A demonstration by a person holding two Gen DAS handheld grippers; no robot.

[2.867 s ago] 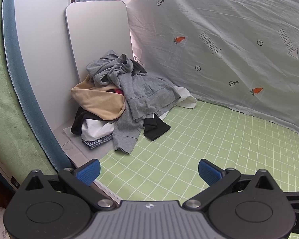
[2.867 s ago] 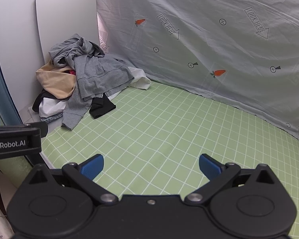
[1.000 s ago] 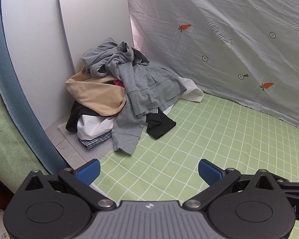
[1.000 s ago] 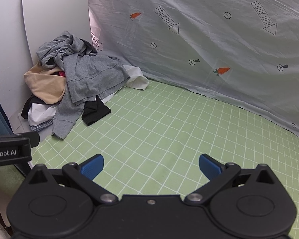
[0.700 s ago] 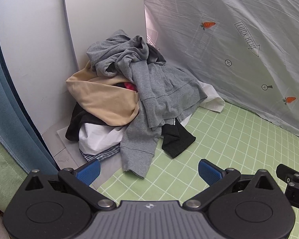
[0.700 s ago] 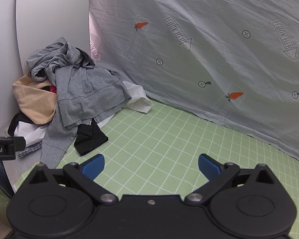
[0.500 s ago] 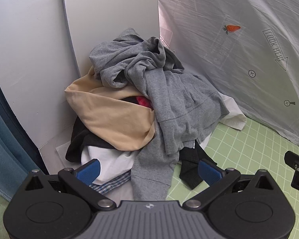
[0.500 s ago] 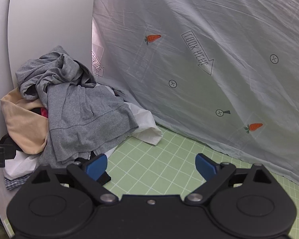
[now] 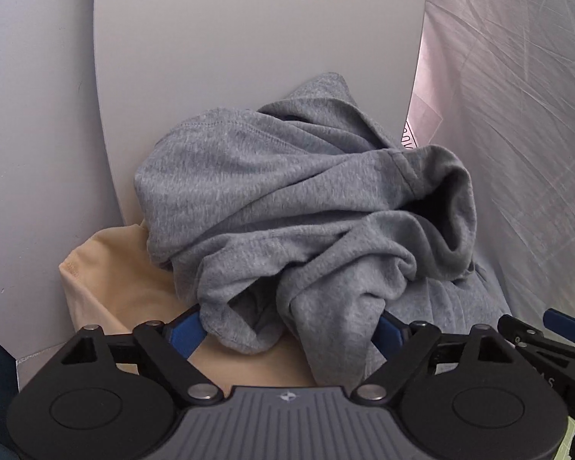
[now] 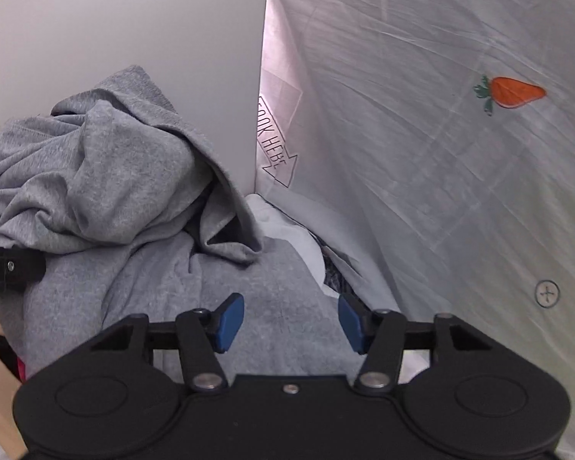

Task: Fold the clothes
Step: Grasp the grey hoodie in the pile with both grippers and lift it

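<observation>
Nearest in the left wrist view, the left tongs (image 9: 287, 331) stand wide, and their jaws have just been closing; a bunched fold of the grey sweatshirt (image 9: 306, 207) hangs between the blue pads (image 9: 184, 331), which show at either side of it. I cannot tell whether the pads press on the cloth yet.

The right tongs (image 10: 290, 322) stand about half open and have just been closing too. They hover over a flatter stretch of the same grey sweatshirt (image 10: 107, 191), and the pads (image 10: 230, 320) do not pinch it.

The sweatshirt is heathered grey fleece, heavily crumpled into thick rolls, with a stitched hem line across its upper fold and a dark open cuff or neck hole at its right. Under it, at its lower left, lies a beige garment (image 9: 119, 291), smooth and folded over. To the sweatshirt's right a white cloth (image 10: 287, 230) peeks out from beneath.

Behind the sweatshirt a pale grey board (image 9: 249, 50) leans upright, and the top of the heap rests against it. Right of the sweatshirt hangs a pale sheet (image 10: 421, 134) printed with an orange carrot (image 10: 513, 92) and an arrow label.
</observation>
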